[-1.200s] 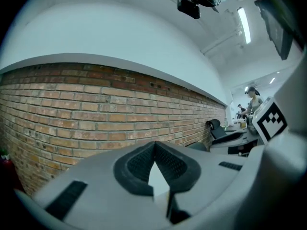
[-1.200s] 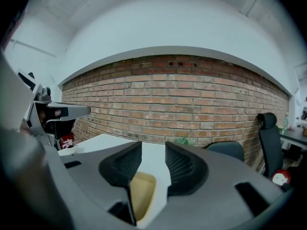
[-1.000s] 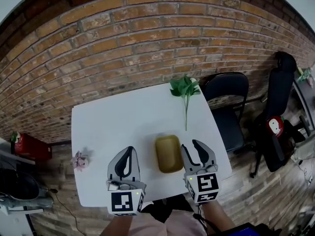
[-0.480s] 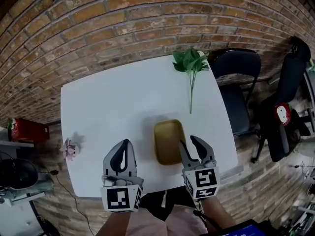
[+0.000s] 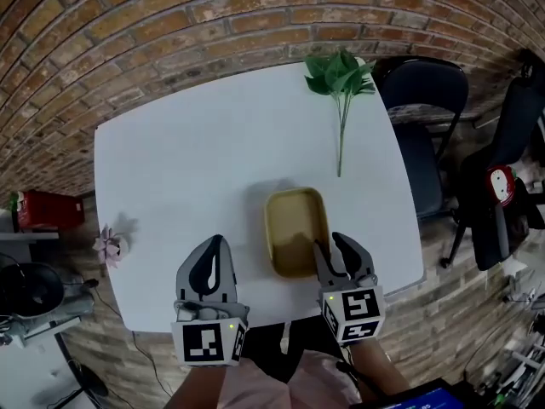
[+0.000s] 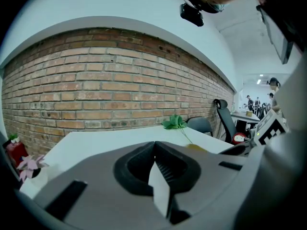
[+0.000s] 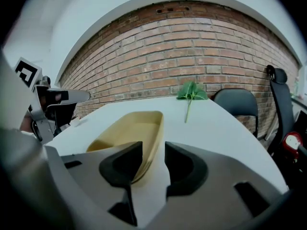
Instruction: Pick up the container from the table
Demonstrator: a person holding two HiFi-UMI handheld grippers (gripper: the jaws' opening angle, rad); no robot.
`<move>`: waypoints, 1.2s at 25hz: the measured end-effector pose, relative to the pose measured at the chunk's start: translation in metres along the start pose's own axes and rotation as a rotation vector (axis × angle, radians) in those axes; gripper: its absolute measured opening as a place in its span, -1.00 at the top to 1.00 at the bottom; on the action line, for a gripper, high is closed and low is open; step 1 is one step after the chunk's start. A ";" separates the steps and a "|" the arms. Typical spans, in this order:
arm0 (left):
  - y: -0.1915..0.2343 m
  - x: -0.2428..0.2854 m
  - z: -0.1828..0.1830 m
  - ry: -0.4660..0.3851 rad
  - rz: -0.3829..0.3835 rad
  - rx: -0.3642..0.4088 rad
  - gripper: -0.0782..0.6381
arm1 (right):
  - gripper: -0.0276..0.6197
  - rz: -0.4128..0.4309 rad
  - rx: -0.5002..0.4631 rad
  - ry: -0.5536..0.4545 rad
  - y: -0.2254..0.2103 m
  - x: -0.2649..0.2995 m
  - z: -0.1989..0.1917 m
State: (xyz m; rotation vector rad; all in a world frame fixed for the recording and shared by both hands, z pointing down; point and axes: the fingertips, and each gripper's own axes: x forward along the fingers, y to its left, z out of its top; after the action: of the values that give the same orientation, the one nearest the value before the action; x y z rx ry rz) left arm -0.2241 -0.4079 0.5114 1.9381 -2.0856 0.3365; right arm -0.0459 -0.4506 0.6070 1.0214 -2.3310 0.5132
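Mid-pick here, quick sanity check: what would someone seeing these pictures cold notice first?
The yellow container in the middle of the white table, with the right gripper open astride its near right rim. Next, the green leafy sprig at the table's far edge by the brick wall, and the left gripper shut and empty at the near edge.

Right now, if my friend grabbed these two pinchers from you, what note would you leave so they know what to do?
Left gripper: shut, empty, over the table's near edge, left of the container.
Right gripper: open, jaws either side of the container's near right rim, not squeezing.
Things: the yellow container sits on the white table; a green sprig lies beyond it, a pink flower at the left edge.
Done: right gripper lined up.
Left: close on the rim, lift.
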 end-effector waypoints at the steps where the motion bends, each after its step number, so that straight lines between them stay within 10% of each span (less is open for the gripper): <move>1: 0.000 0.000 -0.002 0.004 0.000 0.000 0.76 | 0.45 0.000 0.002 0.001 0.000 0.001 0.000; 30: 0.007 -0.013 0.033 -0.064 0.026 0.012 0.76 | 0.84 -0.008 0.028 -0.045 0.010 0.000 0.034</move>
State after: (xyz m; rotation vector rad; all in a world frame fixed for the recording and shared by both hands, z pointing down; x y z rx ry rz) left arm -0.2319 -0.4070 0.4759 1.9541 -2.1555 0.2966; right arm -0.0642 -0.4627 0.5797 1.0647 -2.3643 0.5264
